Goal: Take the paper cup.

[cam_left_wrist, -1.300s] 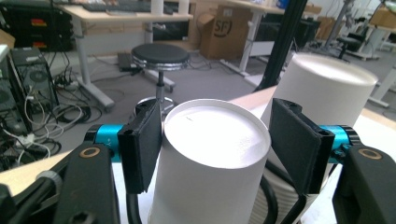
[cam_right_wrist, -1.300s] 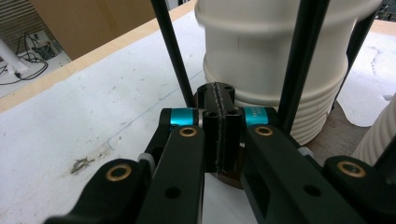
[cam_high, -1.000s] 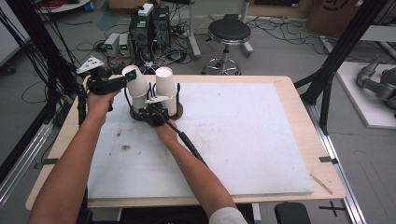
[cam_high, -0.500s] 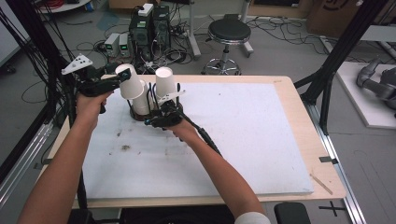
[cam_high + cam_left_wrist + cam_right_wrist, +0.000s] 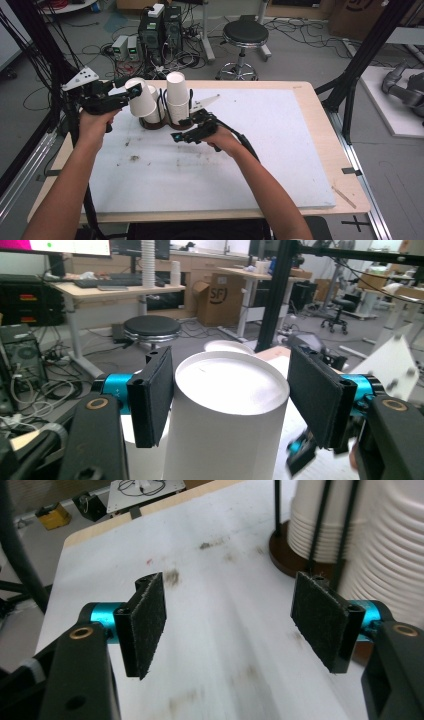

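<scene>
My left gripper (image 5: 131, 94) is shut on a white paper cup (image 5: 142, 100), which hangs tilted above the table's far left. In the left gripper view that cup (image 5: 225, 435) stands bottom-up between the two black pads. Beside it a dark round cup holder (image 5: 154, 124) carries an upright stack of white cups (image 5: 177, 97). My right gripper (image 5: 180, 131) hovers just in front of the holder. Its jaws have just been opening and nothing is between them. The right gripper (image 5: 240, 630) looks down on the bare white board, with the cup stacks (image 5: 390, 540) at its upper right.
A white board (image 5: 260, 150) covers most of the wooden table (image 5: 350, 195). Behind the table are a black stool (image 5: 245, 32) and computer towers (image 5: 160, 25) with cables. Black frame posts (image 5: 360, 65) rise at both sides.
The right gripper has let go at the holder, opened and drawn back to the right. The left hand has carried its cup a little left and up.
</scene>
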The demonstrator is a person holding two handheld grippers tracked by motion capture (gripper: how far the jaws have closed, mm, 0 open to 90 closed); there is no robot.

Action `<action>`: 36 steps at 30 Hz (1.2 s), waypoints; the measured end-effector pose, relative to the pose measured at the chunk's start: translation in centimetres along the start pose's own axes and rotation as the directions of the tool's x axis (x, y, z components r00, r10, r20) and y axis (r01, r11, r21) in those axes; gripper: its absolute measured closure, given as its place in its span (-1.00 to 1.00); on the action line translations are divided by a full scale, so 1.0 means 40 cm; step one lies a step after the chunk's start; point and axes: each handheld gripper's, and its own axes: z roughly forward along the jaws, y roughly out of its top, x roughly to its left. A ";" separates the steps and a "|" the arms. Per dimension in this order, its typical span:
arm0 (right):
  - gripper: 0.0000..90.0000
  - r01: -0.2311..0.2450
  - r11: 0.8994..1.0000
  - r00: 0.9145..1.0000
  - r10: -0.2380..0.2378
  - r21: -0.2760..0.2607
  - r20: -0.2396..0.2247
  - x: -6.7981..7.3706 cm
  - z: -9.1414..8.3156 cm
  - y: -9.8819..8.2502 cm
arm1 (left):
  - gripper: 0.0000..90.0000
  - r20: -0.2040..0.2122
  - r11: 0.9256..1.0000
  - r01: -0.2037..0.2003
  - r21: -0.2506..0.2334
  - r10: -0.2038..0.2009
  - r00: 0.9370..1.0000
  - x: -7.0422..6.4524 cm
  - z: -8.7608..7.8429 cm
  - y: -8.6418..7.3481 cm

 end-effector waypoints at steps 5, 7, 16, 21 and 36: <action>-0.33 -0.008 0.997 0.997 0.014 -0.078 0.072 -0.015 -0.139 -0.061 | -0.20 0.032 1.000 -0.001 0.010 0.000 0.999 -0.039 0.004 -0.030; -0.36 0.018 0.995 0.994 -0.006 -0.103 0.113 -0.018 -0.188 -0.086 | -0.20 0.046 1.000 0.000 0.010 0.000 0.999 -0.058 0.005 -0.044; -0.49 0.042 0.992 0.968 -0.010 -0.122 0.251 -0.016 -0.352 -0.217 | -0.20 0.092 1.000 0.005 0.000 -0.005 0.996 -0.120 0.018 -0.087; -0.50 0.021 0.986 0.965 0.023 -0.166 0.262 -0.024 -0.425 -0.282 | -0.20 0.110 1.000 -0.012 0.003 0.011 0.994 -0.147 0.030 -0.095; -0.51 0.000 0.973 0.937 0.081 -0.232 0.340 -0.010 -0.511 -0.356 | -0.20 0.203 1.000 -0.005 0.023 0.001 0.979 -0.202 0.085 -0.112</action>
